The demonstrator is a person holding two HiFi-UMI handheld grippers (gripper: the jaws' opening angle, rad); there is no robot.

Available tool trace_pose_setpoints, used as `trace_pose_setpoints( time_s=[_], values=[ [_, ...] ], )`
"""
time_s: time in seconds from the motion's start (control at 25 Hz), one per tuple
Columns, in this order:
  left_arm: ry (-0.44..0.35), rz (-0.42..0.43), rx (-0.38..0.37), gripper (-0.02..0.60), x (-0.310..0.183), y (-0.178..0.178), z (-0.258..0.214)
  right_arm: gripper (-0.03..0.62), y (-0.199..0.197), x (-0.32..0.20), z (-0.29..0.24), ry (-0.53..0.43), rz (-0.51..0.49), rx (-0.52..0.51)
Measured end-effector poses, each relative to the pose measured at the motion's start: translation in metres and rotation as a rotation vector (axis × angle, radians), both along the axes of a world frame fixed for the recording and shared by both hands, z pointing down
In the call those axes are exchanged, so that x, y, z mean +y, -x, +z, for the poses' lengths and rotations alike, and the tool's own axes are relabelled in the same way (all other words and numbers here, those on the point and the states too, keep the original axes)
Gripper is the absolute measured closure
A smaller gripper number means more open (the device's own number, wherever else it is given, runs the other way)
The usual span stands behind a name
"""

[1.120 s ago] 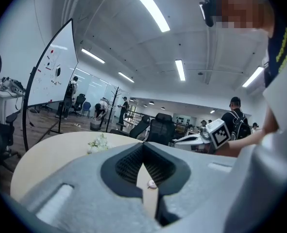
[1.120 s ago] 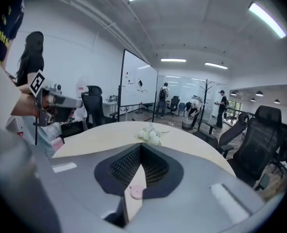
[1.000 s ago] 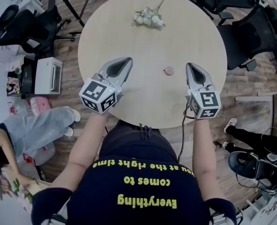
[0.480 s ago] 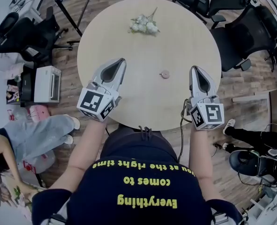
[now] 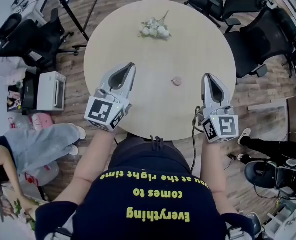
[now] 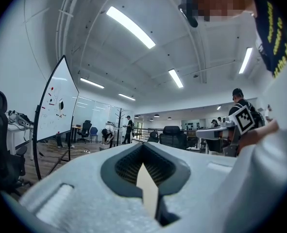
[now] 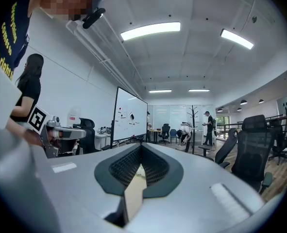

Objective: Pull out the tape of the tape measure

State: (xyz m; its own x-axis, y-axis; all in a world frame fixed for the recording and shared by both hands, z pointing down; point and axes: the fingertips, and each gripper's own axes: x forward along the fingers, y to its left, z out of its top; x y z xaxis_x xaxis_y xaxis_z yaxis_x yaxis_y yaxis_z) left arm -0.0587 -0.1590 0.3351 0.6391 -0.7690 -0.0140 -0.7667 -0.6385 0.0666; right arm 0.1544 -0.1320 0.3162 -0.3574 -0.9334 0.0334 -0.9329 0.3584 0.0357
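At the far left a white box-shaped machine point(image 5: 50, 90) sits on the wooden floor beside the round pale-wood tabletop point(image 5: 158, 109). The left hand-held gripper point(image 5: 129, 66), grey-white with a square-marker cube at its rear, hovers above the tabletop's near-left part. Its own view shows its jaws pressed together with nothing between them, pointing level across the room, not down at the tabletop. Towards the far edge lies a small bunch of white artificial flowers point(image 5: 154, 28). Right of centre rests a small round pinkish object point(image 5: 176, 80), which by its shape and the task is most likely the tape measure. It lies flat on the tabletop, untouched, between the two grippers but nearer the right one, and no tape shows drawn from it. The right hand-held gripper point(image 5: 208, 77) is likewise closed and empty, held just beside and to the right of the pink case, clear of it. Black office chairs point(image 5: 260, 36) stand beyond the right rim. The task appears not yet begun: the case must be pinned or grasped, the tape's end caught, and the tape drawn out.
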Motion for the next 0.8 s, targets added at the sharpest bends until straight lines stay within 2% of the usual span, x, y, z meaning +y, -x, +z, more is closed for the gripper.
trace_pose_setpoints(
  time_s=[0.64, 0.8],
  values=[
    [-0.026, -0.005, 0.008, 0.578, 0.0009, -0.0051, -0.0027, 0.582, -0.0024, 0.0065, -0.0034, -0.003, 0.008, -0.005],
    [-0.012, -0.009, -0.01, 0.58, 0.0005, -0.0042, 0.0018, 0.582, -0.004, 0.0067, -0.0041, -0.005, 0.008, -0.009]
  ],
)
